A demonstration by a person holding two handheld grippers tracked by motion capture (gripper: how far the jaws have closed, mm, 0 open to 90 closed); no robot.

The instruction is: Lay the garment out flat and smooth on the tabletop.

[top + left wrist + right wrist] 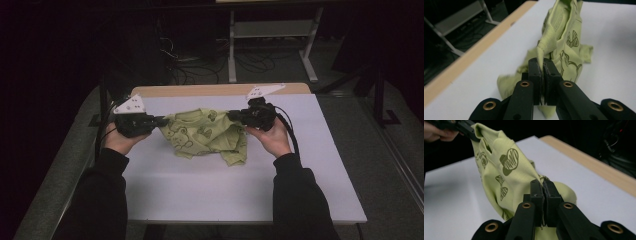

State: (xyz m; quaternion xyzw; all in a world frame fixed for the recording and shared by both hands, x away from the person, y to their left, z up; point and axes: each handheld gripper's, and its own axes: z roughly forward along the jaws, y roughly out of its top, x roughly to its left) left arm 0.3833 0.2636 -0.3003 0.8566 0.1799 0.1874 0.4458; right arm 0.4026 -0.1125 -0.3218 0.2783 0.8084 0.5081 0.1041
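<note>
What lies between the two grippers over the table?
The green shirt spans the stretch: the left gripper pinches one edge, the right gripper the other, and the rest sags onto the white table. The high view shows it.

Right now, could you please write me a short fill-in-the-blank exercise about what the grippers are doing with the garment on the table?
1. The garment held between the grippers is light ___ in colour.
2. The left gripper has its jaws ___ on the fabric.
3. The right gripper grips the ___ garment.
4. The table top is ___.

Missing words: green; shut; same; white
</note>
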